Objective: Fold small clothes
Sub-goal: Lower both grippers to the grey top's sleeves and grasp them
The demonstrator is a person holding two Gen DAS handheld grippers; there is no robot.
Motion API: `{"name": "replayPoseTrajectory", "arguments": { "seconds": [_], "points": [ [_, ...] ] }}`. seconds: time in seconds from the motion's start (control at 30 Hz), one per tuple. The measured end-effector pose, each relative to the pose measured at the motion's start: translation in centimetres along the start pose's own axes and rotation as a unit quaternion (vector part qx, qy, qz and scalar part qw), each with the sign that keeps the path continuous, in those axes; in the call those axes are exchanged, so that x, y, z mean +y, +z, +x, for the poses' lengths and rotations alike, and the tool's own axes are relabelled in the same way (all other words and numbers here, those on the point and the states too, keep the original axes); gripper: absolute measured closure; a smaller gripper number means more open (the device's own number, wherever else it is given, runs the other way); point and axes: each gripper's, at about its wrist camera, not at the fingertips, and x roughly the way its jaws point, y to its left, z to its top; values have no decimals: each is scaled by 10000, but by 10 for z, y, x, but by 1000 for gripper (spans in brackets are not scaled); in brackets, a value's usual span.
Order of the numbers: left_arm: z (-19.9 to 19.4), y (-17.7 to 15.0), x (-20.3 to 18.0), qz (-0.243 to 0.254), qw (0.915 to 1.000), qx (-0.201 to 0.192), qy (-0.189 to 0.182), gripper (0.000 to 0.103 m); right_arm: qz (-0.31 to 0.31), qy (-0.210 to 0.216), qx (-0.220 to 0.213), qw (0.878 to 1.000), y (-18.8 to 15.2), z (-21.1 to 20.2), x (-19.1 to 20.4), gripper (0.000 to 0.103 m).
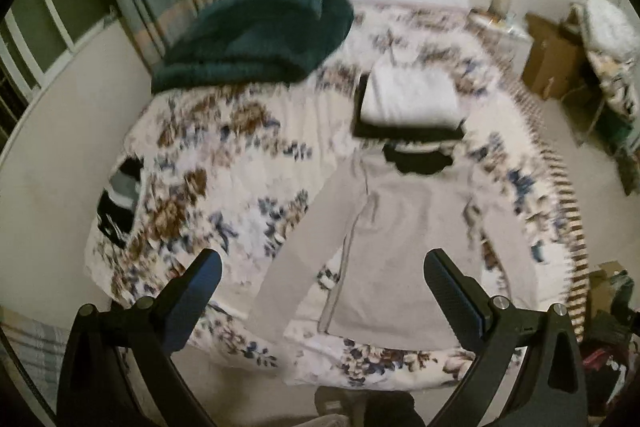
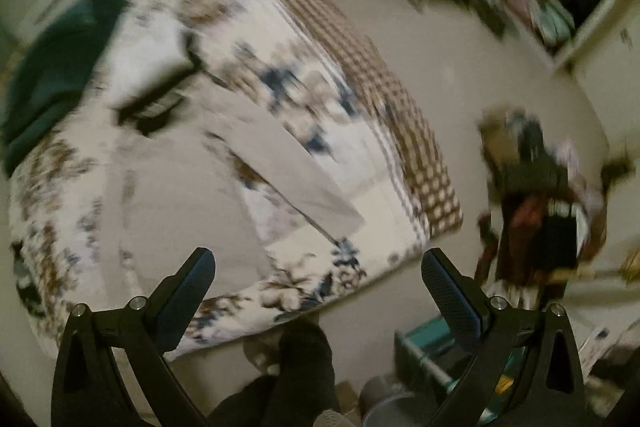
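Two tools, left tool (image 1: 322,263) and right tool (image 2: 318,261), hang released and empty above the grey shirt (image 1: 400,227) spread flat on the bed (image 1: 224,163).

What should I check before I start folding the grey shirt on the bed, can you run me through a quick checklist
1. Left gripper open and empty: ok, jaws wide apart.
2. Right gripper open and empty: ok, jaws wide apart.
3. Grey shirt laid out on the bed: ok, body mostly flat, one sleeve angled out to the side.
4. Both sleeves smooth: cannot tell, the right wrist view is blurred by motion.
5. Folded stack out of the way: not ok, it seems to sit right at the shirt's collar.
6. Teal blanket clear of the shirt: ok, it lies apart, further up the bed.
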Motion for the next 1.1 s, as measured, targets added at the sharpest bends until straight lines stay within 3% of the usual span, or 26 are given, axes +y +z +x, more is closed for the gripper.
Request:
{"name": "replayPoseTrajectory", "arguments": {
  "seconds": [0.1, 0.23, 0.33, 0.5, 0.63, 0.7, 0.73, 0.77, 0.97, 1.1],
  "points": [
    [60, -17, -21, -15, 9992, 294, 264, 0, 598, 36, 488, 9970, 18, 105, -37, 0],
    [138, -42, -35, -127, 9964, 696, 476, 0, 1331, 218, 830, 9874, 26, 228, -83, 1],
    [195, -62, -44, -190, 9926, 1039, 595, 0, 1822, 325, 1031, 9773, 18, 294, -108, 2],
    [259, -86, -46, -263, 9871, 1425, 681, 0, 2847, 759, 1289, 9469, -7, 377, -126, 6],
    [289, -99, -47, -187, 9861, 1532, 623, 0, 3256, 949, 1067, 9347, -19, 404, -125, 17],
    [297, -103, -45, -131, 9868, 1519, 552, 0, 3271, 886, 712, 9381, -23, 404, -120, 49],
    [300, -105, -44, -98, 9872, 1507, 513, 0, 3261, 870, 674, 9389, -25, 404, -118, 82],
    [302, -108, -42, -68, 9874, 1503, 480, 0, 3252, 888, 649, 9392, -27, 406, -115, 98],
    [304, -113, -18, -213, 9865, 1595, 292, 0, 2936, 767, 89, 9528, -32, 372, -84, 101],
    [295, -112, 11, -418, 9866, 1560, 221, 0, 2259, 905, -320, 9694, -24, 324, -30, 101]
  ]
}}
